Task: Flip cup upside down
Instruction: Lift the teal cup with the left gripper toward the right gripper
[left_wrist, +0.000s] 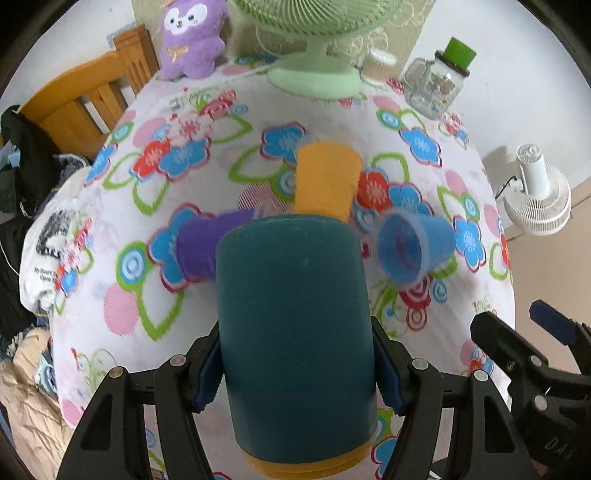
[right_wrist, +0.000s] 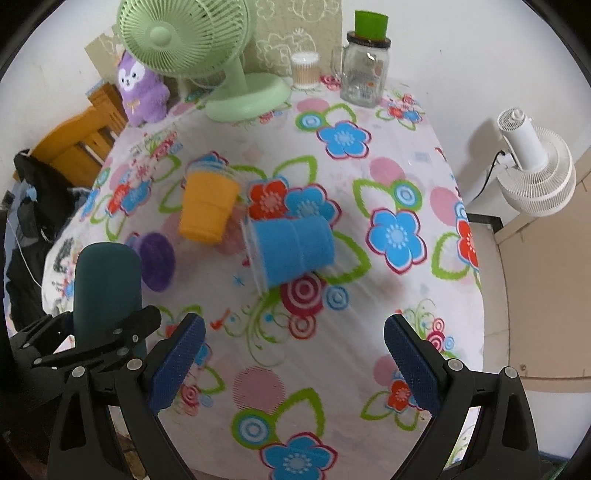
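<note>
My left gripper (left_wrist: 295, 373) is shut on a dark teal cup (left_wrist: 295, 325), held bottom-up above the table, with a yellow rim showing at its lower end. The teal cup also shows in the right wrist view (right_wrist: 107, 291), at the left. On the flowered cloth lie an orange cup (left_wrist: 327, 181) (right_wrist: 208, 206), a purple cup (left_wrist: 199, 247) (right_wrist: 157, 266) and a blue cup (left_wrist: 413, 247) (right_wrist: 291, 247), all on their sides. My right gripper (right_wrist: 293, 365) is open and empty above the table's front, near the blue cup.
At the back of the table (right_wrist: 406, 295) stand a green fan (right_wrist: 192, 55), a purple plush toy (right_wrist: 140, 88), a glass jar with a green lid (right_wrist: 364, 74) and a small tub (right_wrist: 304, 70). A wooden chair (left_wrist: 85, 96) is at left, a white fan (right_wrist: 532, 166) at right.
</note>
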